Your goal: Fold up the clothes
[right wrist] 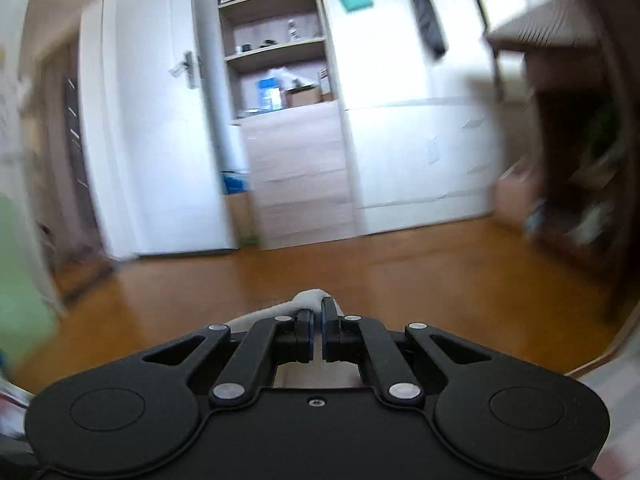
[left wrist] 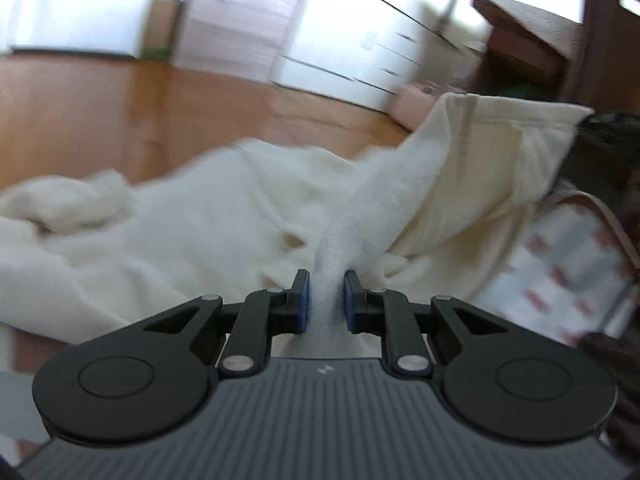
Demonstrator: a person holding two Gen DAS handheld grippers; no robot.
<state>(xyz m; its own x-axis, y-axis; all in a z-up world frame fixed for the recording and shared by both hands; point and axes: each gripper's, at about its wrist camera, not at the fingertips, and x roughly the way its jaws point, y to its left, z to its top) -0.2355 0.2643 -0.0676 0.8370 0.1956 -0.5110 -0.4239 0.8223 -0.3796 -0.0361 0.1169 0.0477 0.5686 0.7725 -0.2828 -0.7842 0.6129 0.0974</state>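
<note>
Gripping a bunched ridge of the cream garment (left wrist: 248, 216), the left tool (left wrist: 326, 300) has its jaws nearly closed, both blue pads pressed against the fleece. The right tool (right wrist: 317, 330) is fully closed, with only a small white fold of cloth (right wrist: 310, 300) showing at its fingertips.

Position, relative to the wooden floor (left wrist: 120, 120): most of the garment lies spread on it; one portion rises off it toward the dark wooden furniture (left wrist: 560, 32), beside a patterned bag (left wrist: 560, 264).

Risks, judged:
- The right tool appears to hold very little cloth; a pull could slip it free, dropping that corner back to the floor.
- The left tool holds a thick bunch, not a clean edge, so the fold may come out skewed or lumpy.
- Crumpled fabric on the far side from the furniture could drag and wrinkle if both tools lift unevenly.

Hard to make out:
- Both views are motion-blurred.
- Garment type, sleeves and hem are not identifiable.
- Whether the right tool's cloth is the same garment cannot be told from its own view.
- The person's hands are out of view.
</note>
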